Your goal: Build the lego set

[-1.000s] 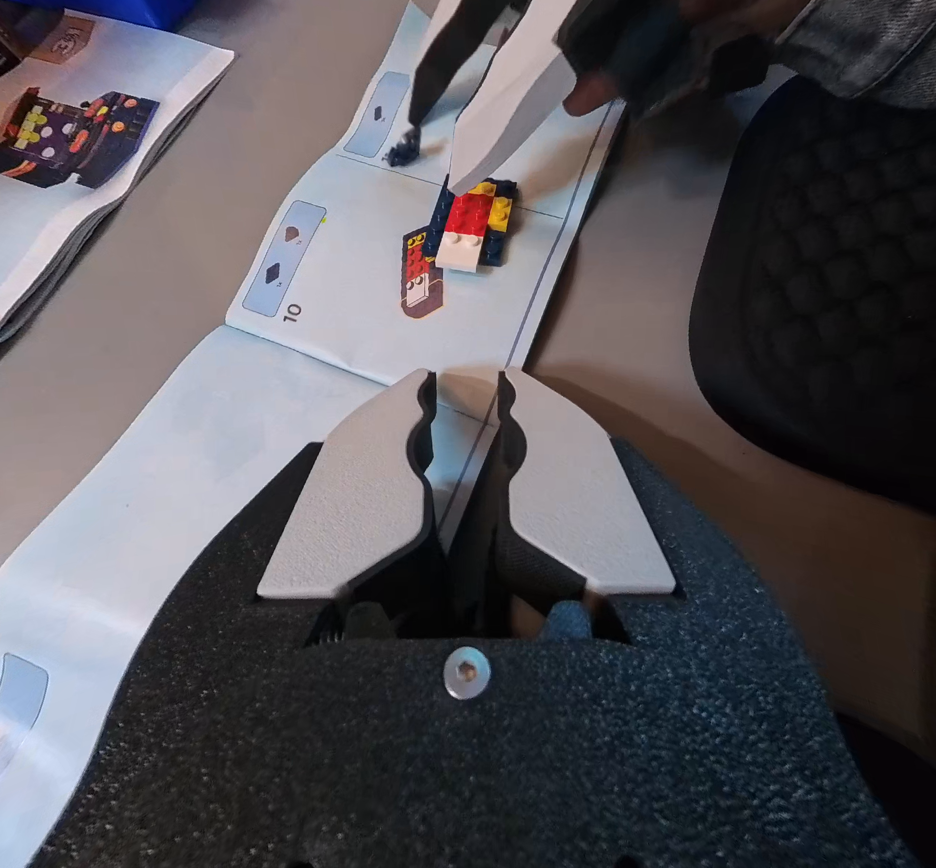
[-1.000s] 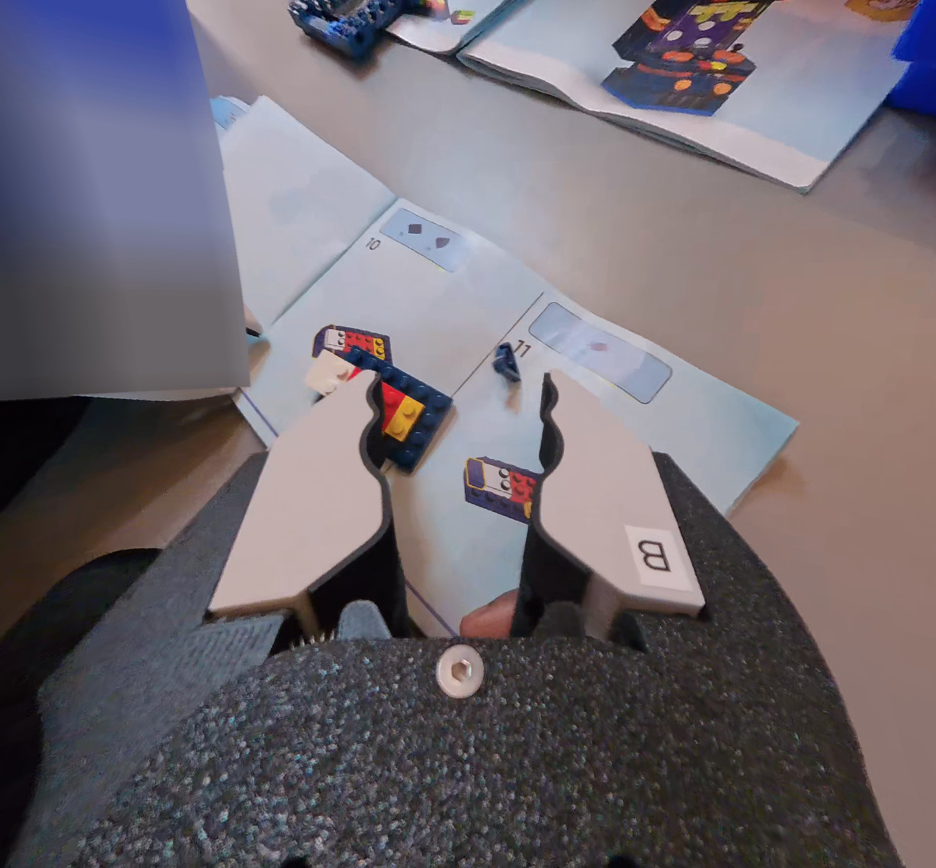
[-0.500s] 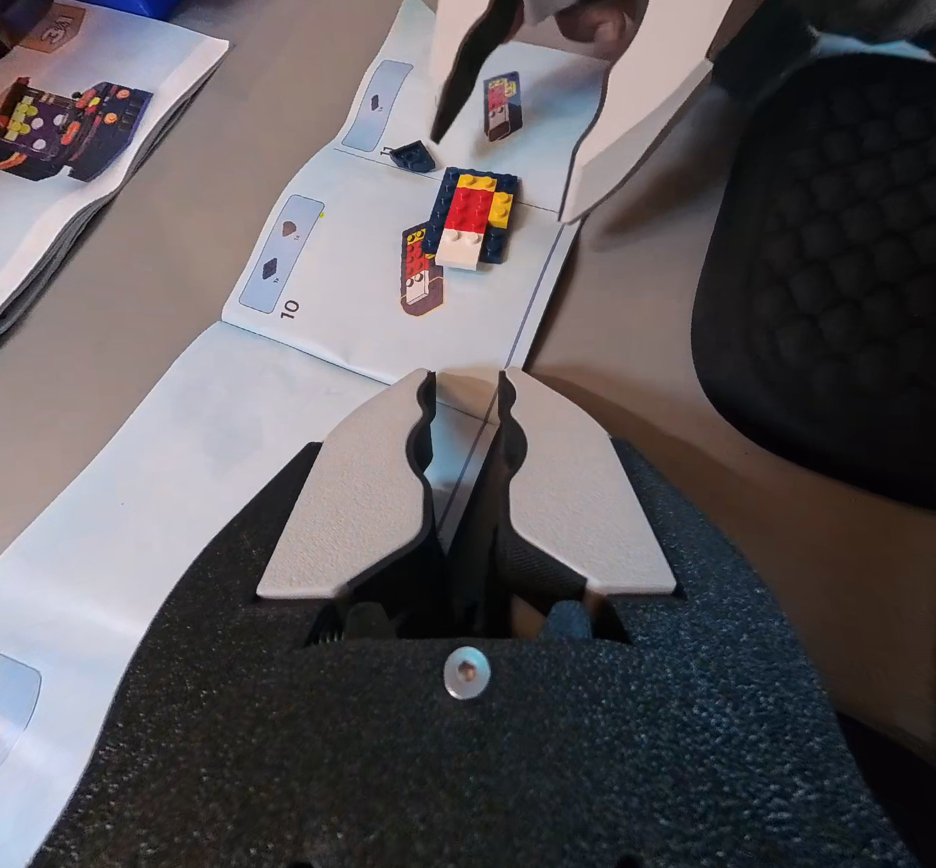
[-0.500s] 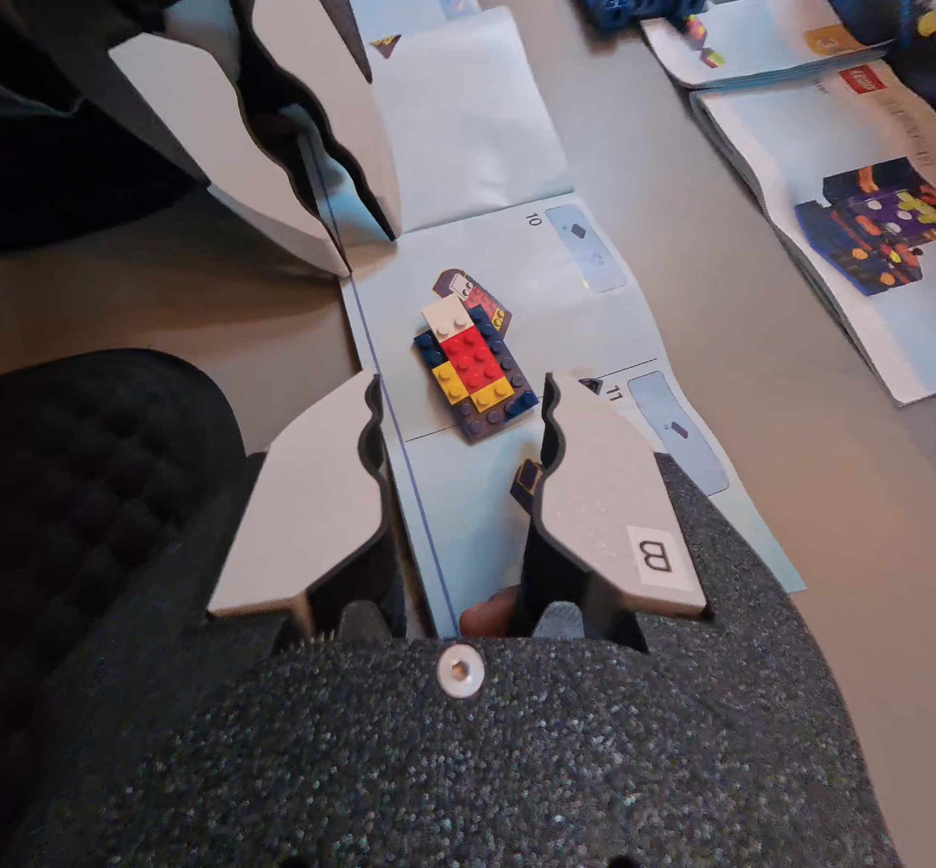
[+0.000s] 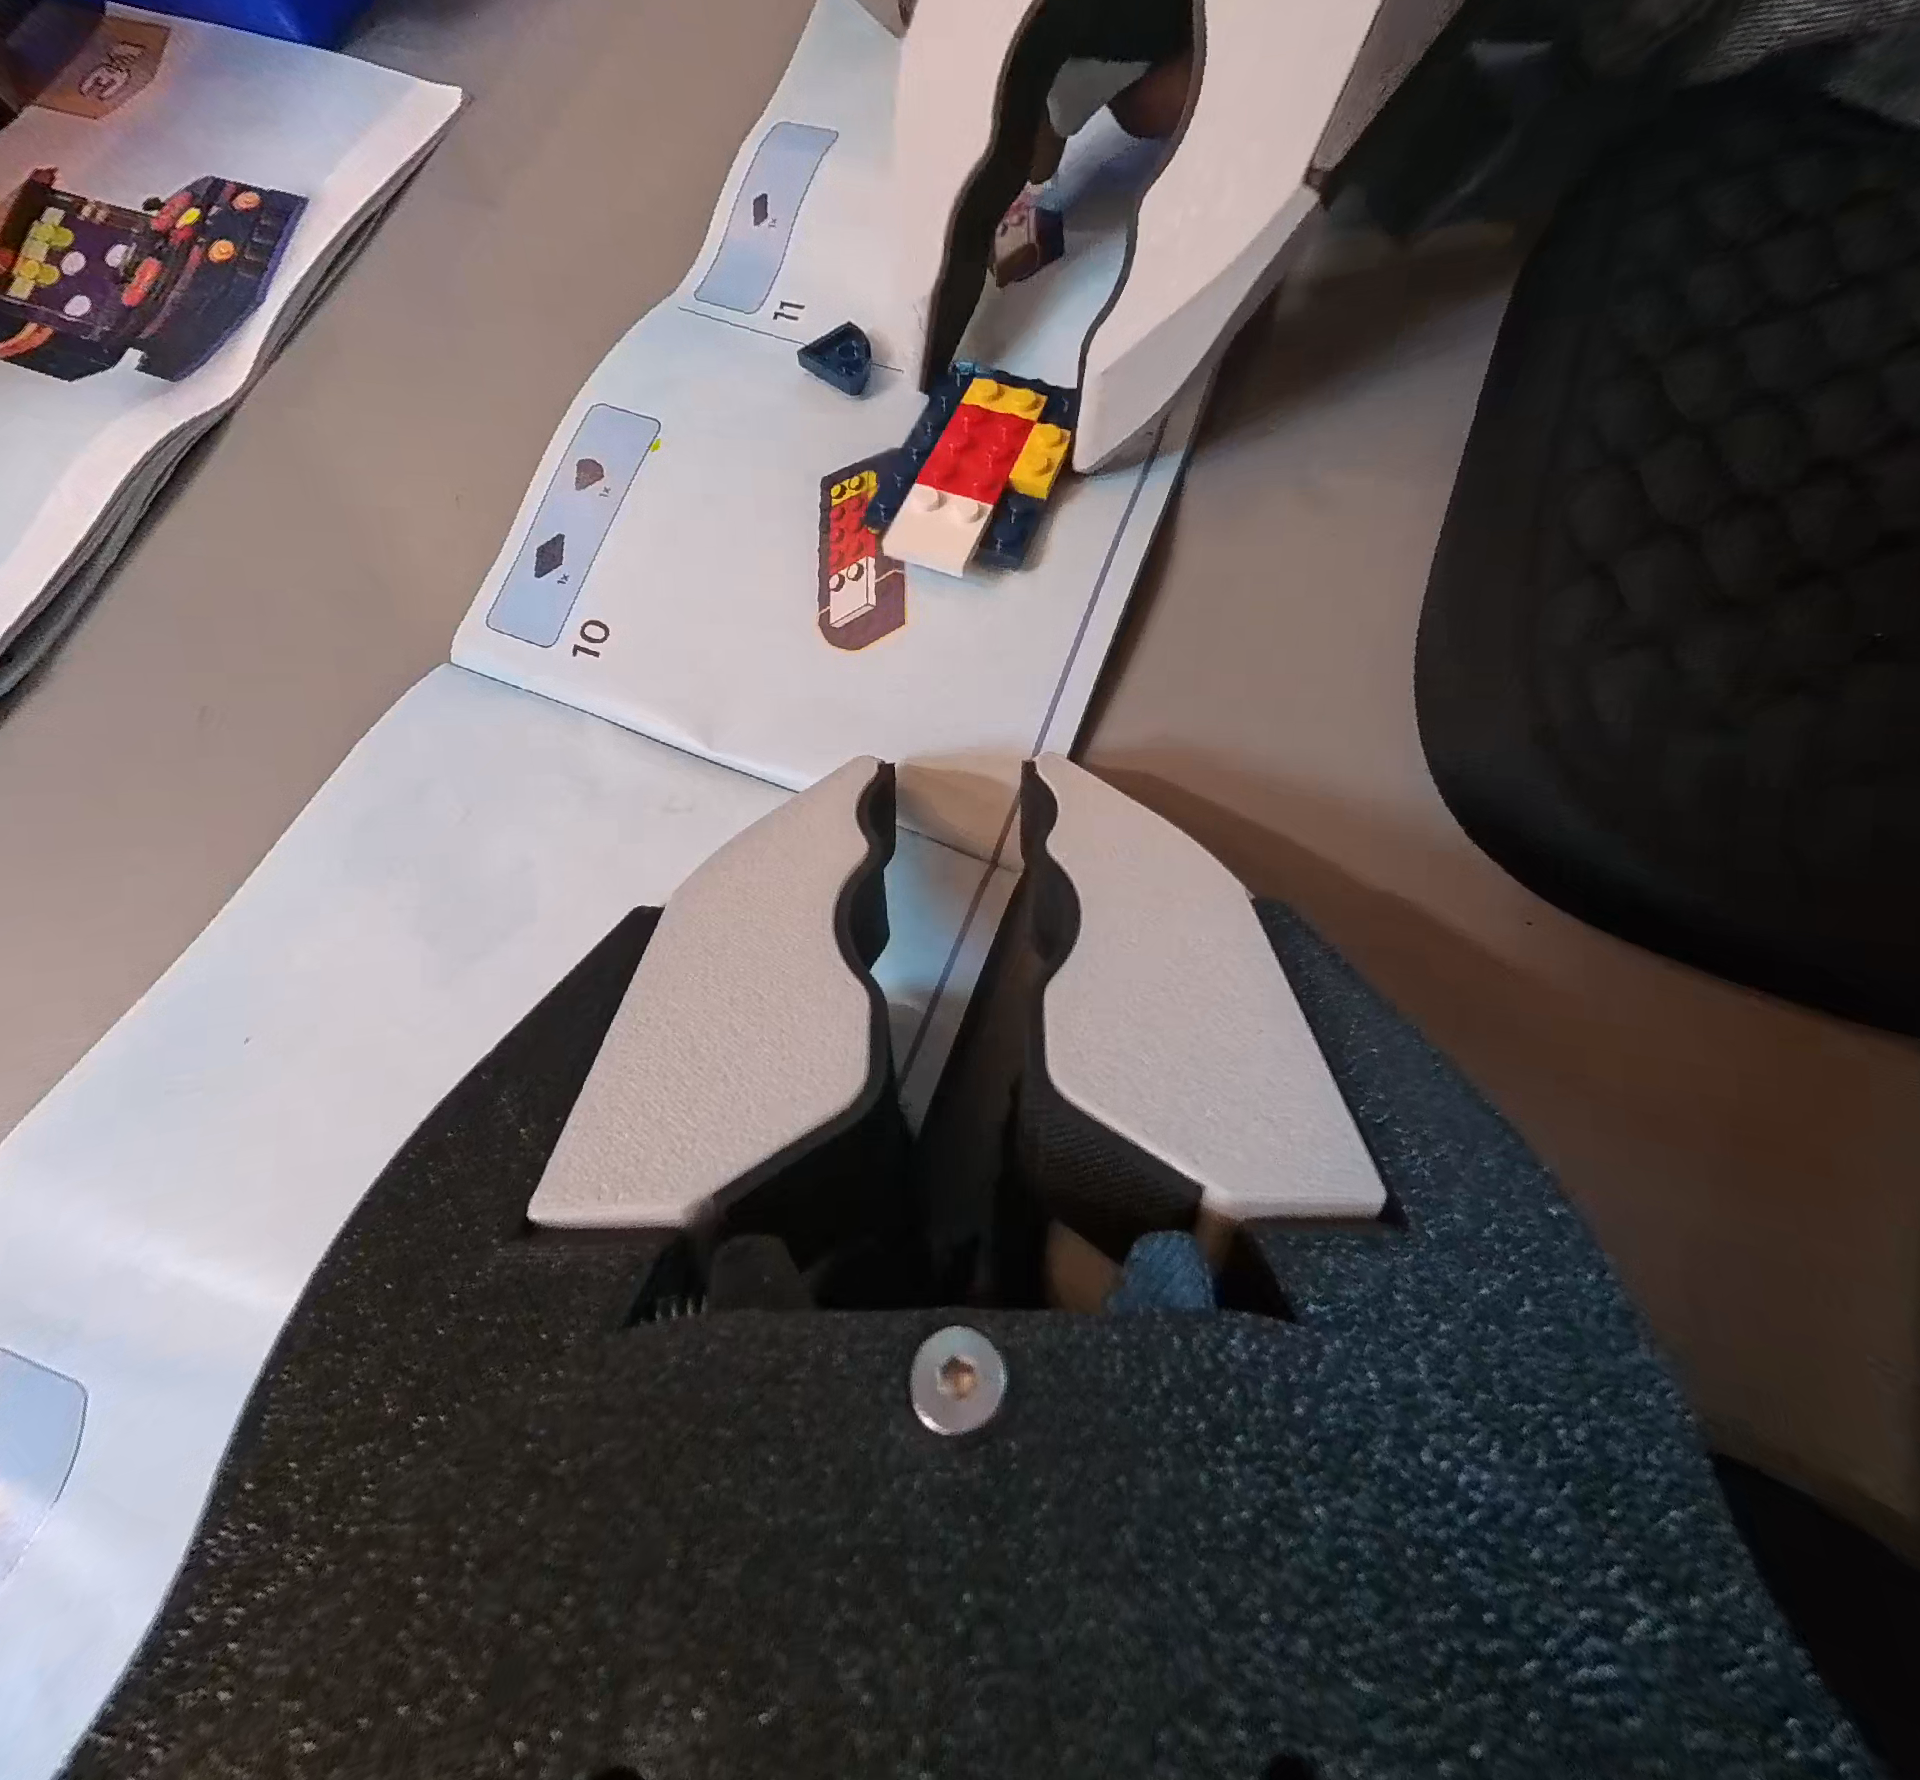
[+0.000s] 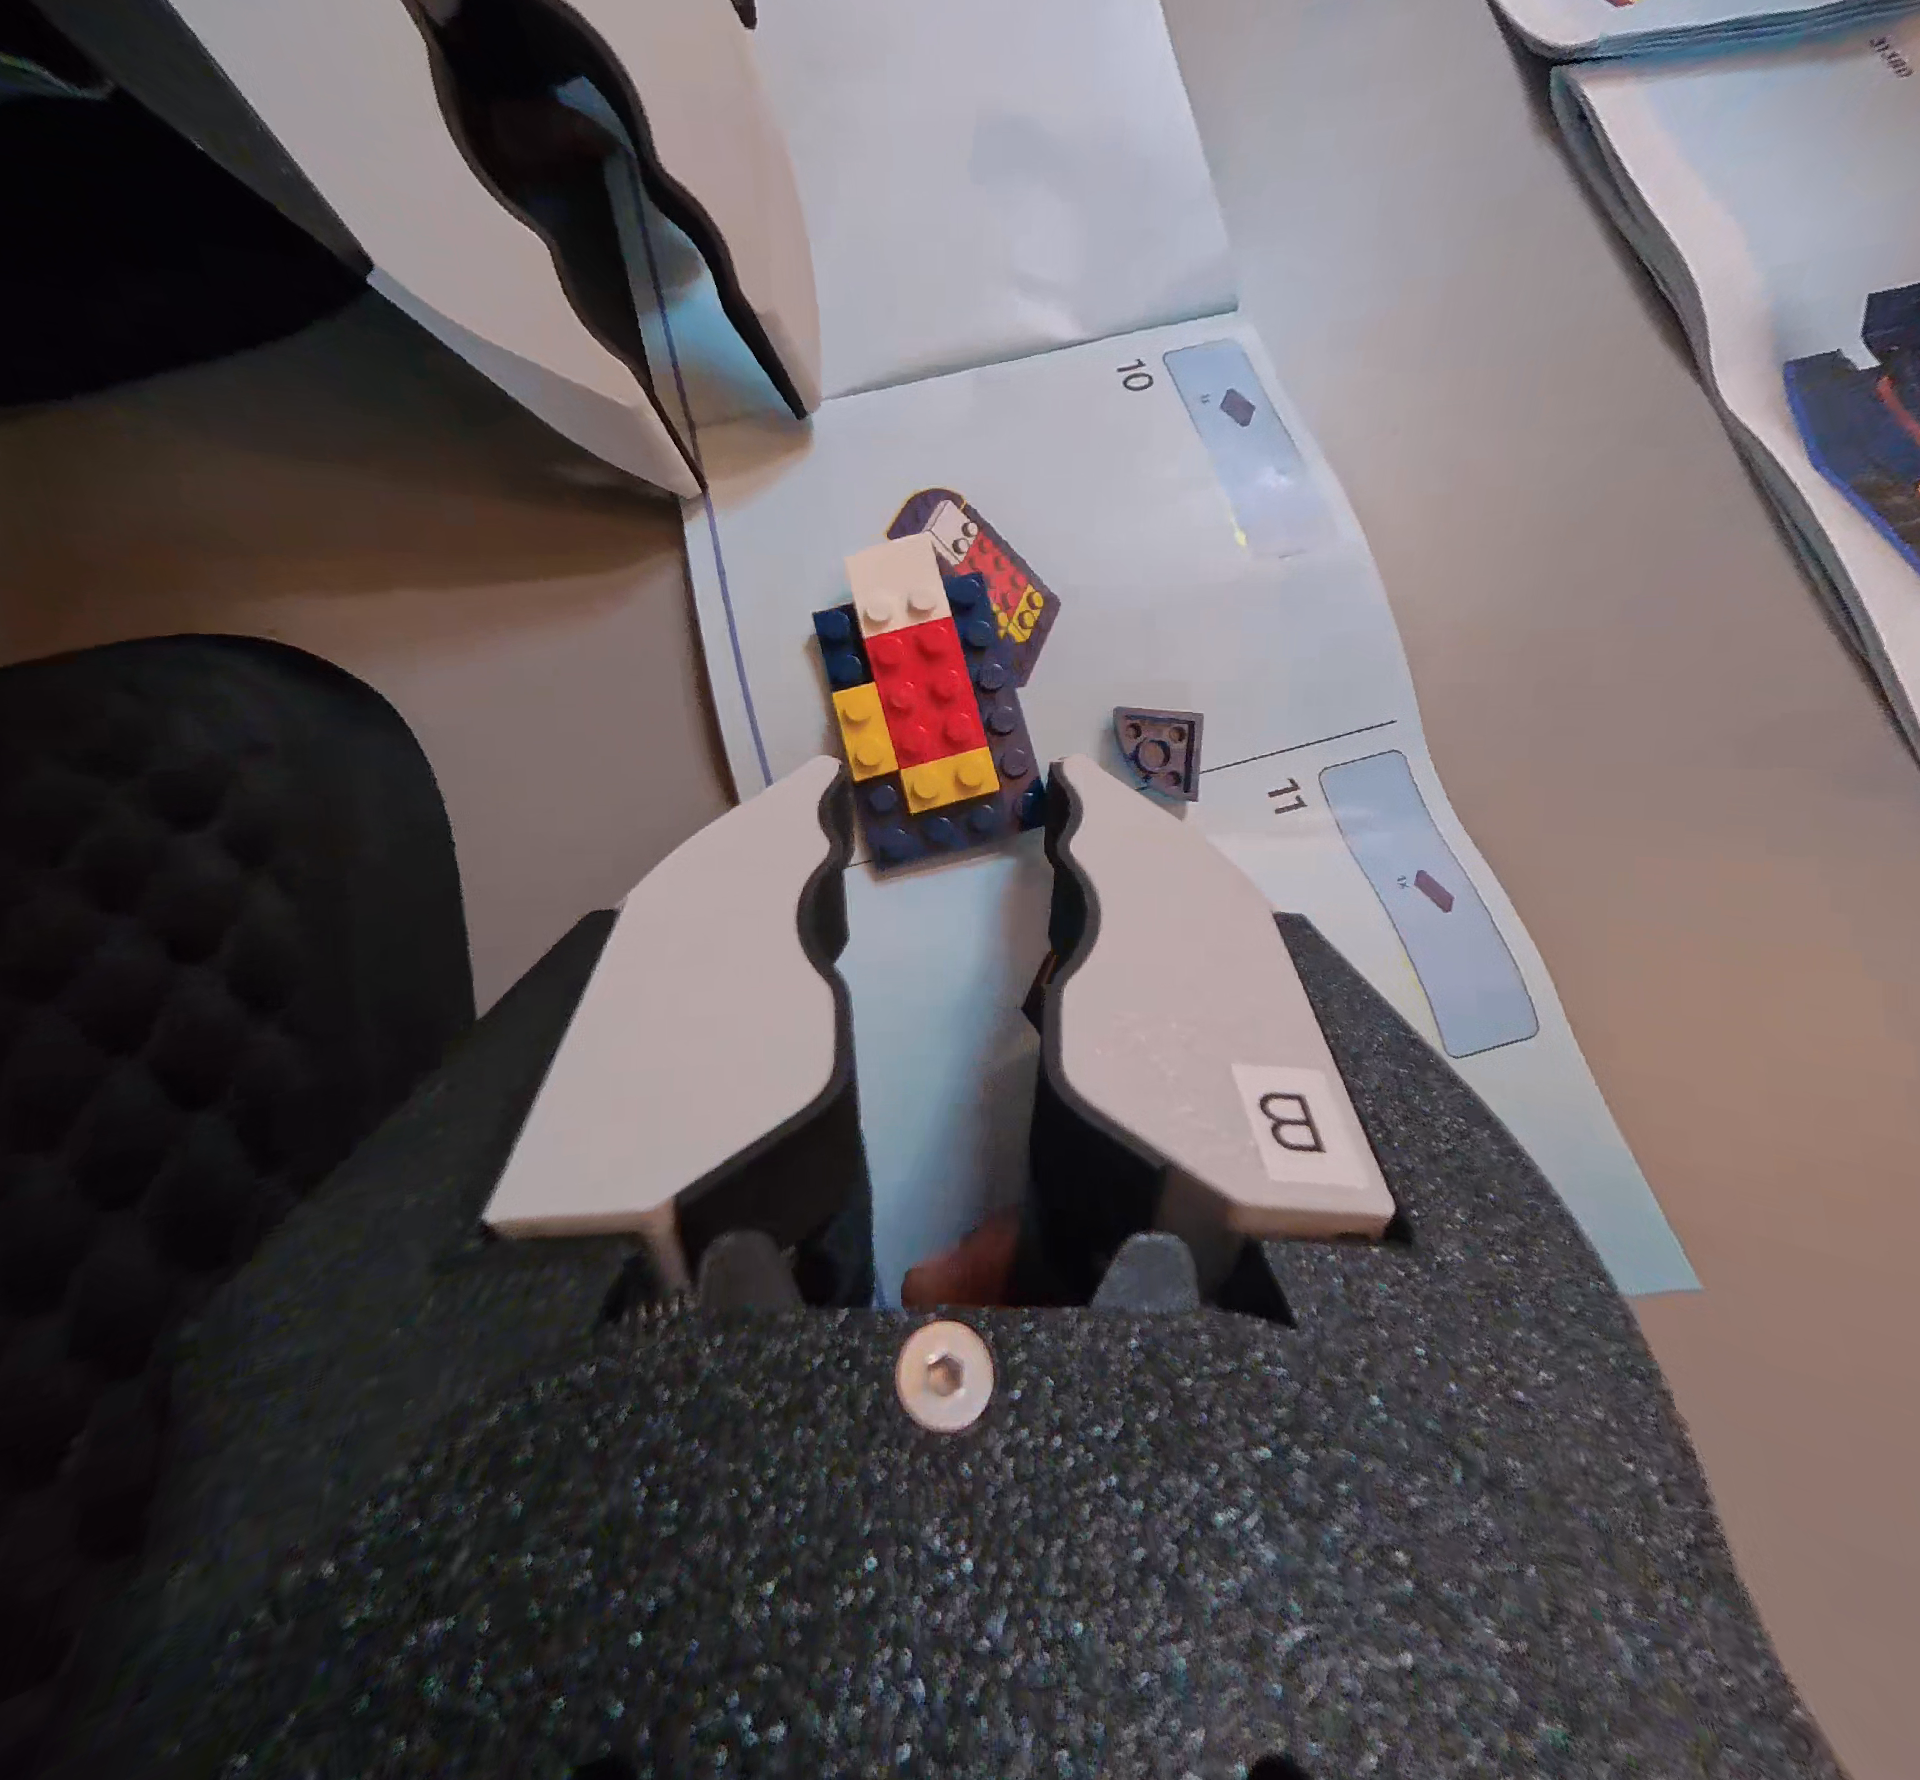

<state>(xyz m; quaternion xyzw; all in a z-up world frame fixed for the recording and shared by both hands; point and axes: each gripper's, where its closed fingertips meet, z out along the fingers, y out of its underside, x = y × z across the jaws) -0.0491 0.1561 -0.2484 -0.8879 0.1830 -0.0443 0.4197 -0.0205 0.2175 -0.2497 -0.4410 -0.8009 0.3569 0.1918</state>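
Our right gripper (image 6: 943, 780) pinches the near end of the brick plate (image 6: 920, 707) lying on the open booklet (image 6: 1091, 525). Our left gripper (image 5: 958, 774), fingers slightly parted, holds nothing. Such an end-only hold risks tilting the plate, and the loose wedge piece (image 6: 1162, 751) just right could get knocked.

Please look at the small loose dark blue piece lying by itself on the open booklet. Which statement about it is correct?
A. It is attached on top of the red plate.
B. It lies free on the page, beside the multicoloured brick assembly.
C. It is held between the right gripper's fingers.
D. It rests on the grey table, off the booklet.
B: the small dark blue piece lies alone on the open booklet, beside the brick assembly, outside the right gripper.
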